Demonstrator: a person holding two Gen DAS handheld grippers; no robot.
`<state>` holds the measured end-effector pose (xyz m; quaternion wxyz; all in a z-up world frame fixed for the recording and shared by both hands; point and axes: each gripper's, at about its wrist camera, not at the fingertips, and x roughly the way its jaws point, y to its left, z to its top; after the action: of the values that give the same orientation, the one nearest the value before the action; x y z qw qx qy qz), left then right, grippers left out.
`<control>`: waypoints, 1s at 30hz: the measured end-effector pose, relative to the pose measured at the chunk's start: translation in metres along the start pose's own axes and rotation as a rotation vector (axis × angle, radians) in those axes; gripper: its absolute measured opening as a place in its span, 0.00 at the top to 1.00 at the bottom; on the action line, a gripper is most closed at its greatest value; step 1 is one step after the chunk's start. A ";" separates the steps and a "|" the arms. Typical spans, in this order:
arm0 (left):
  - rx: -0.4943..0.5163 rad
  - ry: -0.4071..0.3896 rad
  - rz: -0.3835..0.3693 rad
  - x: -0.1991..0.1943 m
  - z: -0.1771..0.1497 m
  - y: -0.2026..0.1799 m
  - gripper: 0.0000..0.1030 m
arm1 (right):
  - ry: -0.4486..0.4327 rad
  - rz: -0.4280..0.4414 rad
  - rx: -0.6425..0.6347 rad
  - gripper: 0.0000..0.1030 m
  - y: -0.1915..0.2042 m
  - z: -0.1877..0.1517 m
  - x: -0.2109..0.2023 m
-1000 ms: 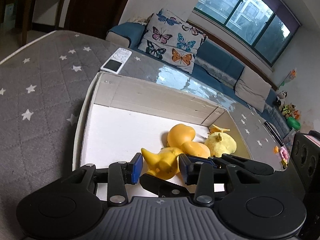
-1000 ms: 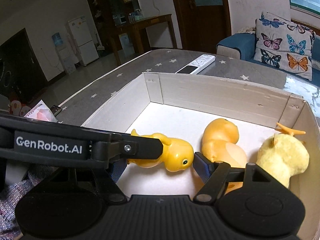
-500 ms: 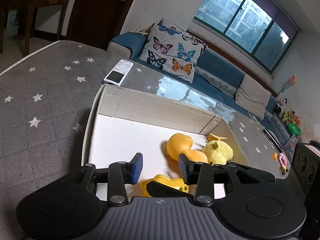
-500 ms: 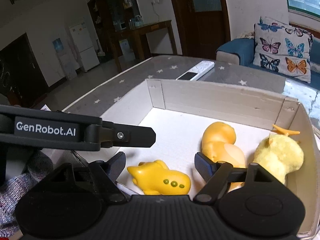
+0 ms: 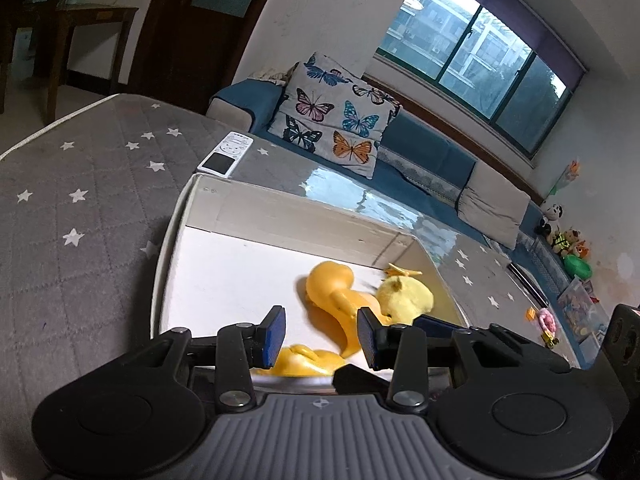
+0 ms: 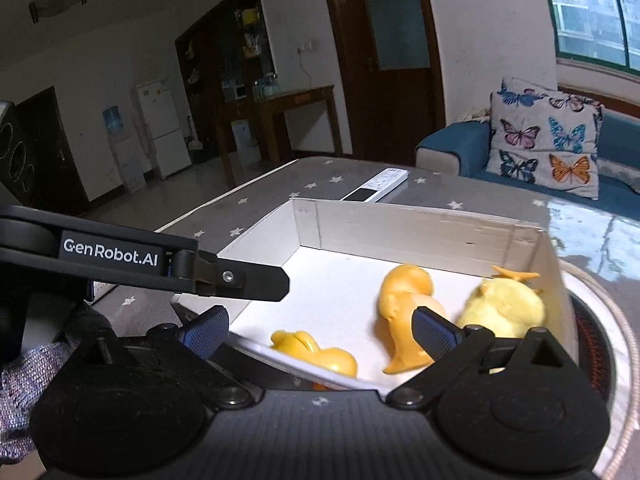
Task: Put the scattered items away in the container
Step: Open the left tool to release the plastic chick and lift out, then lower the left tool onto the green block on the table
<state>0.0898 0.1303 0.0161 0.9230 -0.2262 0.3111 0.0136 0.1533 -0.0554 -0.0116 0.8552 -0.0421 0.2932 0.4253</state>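
A white cardboard box (image 5: 288, 220) sits on the grey star-patterned table. Inside lie an orange rubber duck (image 5: 340, 292), a fuzzy yellow chick (image 5: 408, 296) at the right wall, and a small yellow toy (image 5: 308, 360) by the near wall. My left gripper (image 5: 322, 338) is open and empty above the box's near edge. In the right wrist view the box (image 6: 400, 224) holds the same duck (image 6: 404, 300), chick (image 6: 504, 304) and small yellow toy (image 6: 316, 352). My right gripper (image 6: 320, 328) is open and empty; the left gripper's arm (image 6: 140, 260) crosses at the left.
A white remote (image 5: 226, 154) lies on the table beyond the box, also in the right wrist view (image 6: 376, 190). A sofa with a butterfly cushion (image 5: 336, 116) stands behind. Small toys (image 5: 544, 320) lie at the far right. Glossy table cover (image 6: 592, 232) is behind the box.
My left gripper let go of the small yellow toy, which dropped into the box by the near wall. Both grippers have pulled back and risen from the box.
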 end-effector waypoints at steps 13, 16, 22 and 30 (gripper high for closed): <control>0.042 0.038 -0.020 -0.008 -0.036 -0.022 0.59 | 0.002 -0.061 0.014 0.00 -0.001 -0.041 -0.044; 0.035 0.060 -0.027 -0.006 -0.045 -0.022 0.59 | 0.007 -0.072 0.030 0.00 0.000 -0.053 -0.052; 0.040 0.101 -0.040 -0.007 -0.064 -0.025 0.59 | 0.024 -0.114 0.048 0.00 0.003 -0.082 -0.066; 0.065 0.156 -0.075 -0.006 -0.087 -0.036 0.59 | 0.035 -0.142 0.020 0.00 0.017 -0.104 -0.075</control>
<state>0.0417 0.0618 -0.0266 0.9027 -0.2077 0.3736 -0.0487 0.0572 -0.1312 -0.0540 0.8784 -0.0616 0.3087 0.3597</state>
